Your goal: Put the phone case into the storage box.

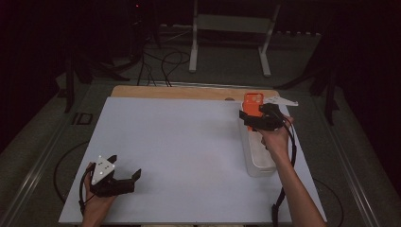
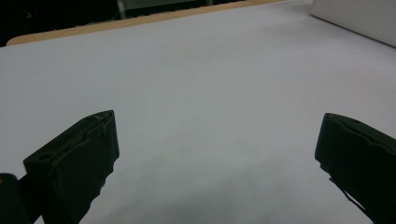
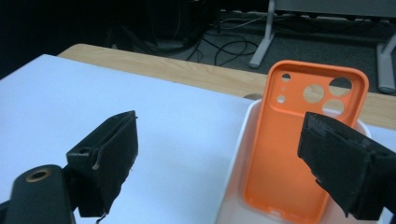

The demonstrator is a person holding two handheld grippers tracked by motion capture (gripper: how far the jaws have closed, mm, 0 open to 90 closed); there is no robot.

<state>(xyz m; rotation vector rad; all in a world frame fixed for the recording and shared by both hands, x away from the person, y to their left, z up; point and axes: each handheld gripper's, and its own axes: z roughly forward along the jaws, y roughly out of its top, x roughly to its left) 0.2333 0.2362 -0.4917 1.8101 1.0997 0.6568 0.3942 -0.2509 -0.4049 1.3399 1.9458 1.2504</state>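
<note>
orange phone case point(image 3: 299, 154) in white tray point(image 3: 233, 172) — right tongs point(image 3: 224, 158) apart — no lettering legible.

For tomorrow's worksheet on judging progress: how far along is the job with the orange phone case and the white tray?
Done: the orange phone case stands propped in the white tray, leaning on its far end. In hand: the right tongs hover open around the case, one jaw beside it, nothing gripped. Left: closing on it, or withdrawing; which one cannot be told. The left tongs rest open on the table.
</note>
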